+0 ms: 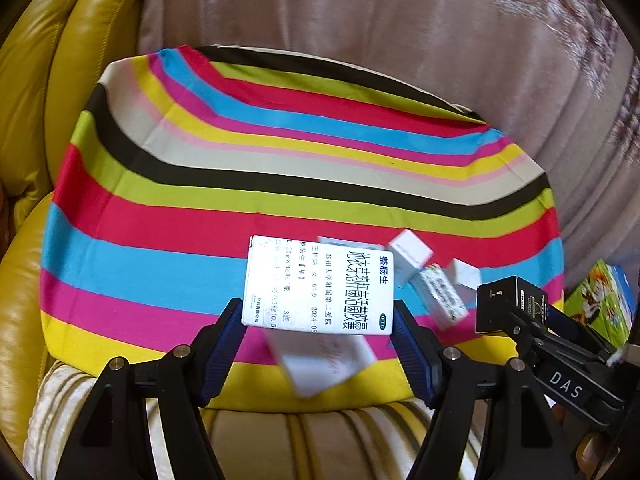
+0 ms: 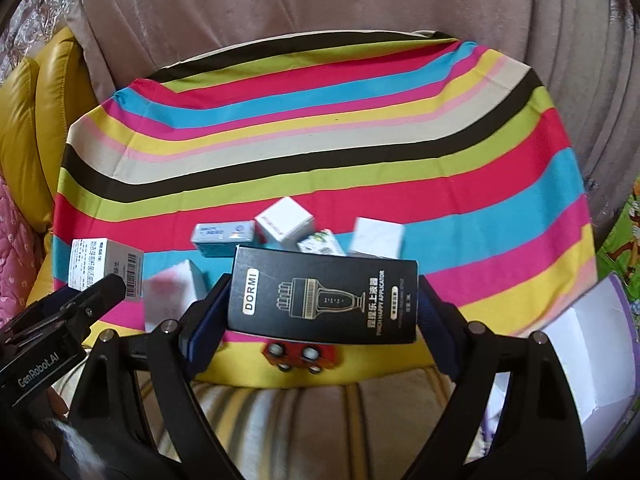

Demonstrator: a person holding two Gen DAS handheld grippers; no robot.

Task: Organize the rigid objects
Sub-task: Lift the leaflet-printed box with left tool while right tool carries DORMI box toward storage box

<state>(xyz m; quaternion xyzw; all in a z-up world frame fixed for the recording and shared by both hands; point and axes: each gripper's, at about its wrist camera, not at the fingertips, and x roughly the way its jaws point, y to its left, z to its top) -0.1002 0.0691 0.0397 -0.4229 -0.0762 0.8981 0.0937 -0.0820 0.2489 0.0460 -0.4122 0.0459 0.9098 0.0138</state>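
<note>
Left tool (image 1: 320,322) clamps a white medicine box (image 1: 318,286); right tool (image 2: 322,312) clamps a black box (image 2: 322,300), both above small boxes (image 2: 284,224) on the striped cloth (image 2: 320,140).

A yellow leather sofa (image 1: 36,128) is draped with mauve cloth (image 1: 360,20) and a striped cushion (image 1: 280,168).

Black plastic left gripper (image 1: 319,354) carries ribbed dark-blue pads (image 1: 226,350) and silver pivot screws (image 1: 119,363); matching black right gripper (image 2: 319,326) too, white lettering on both bodies.
</note>
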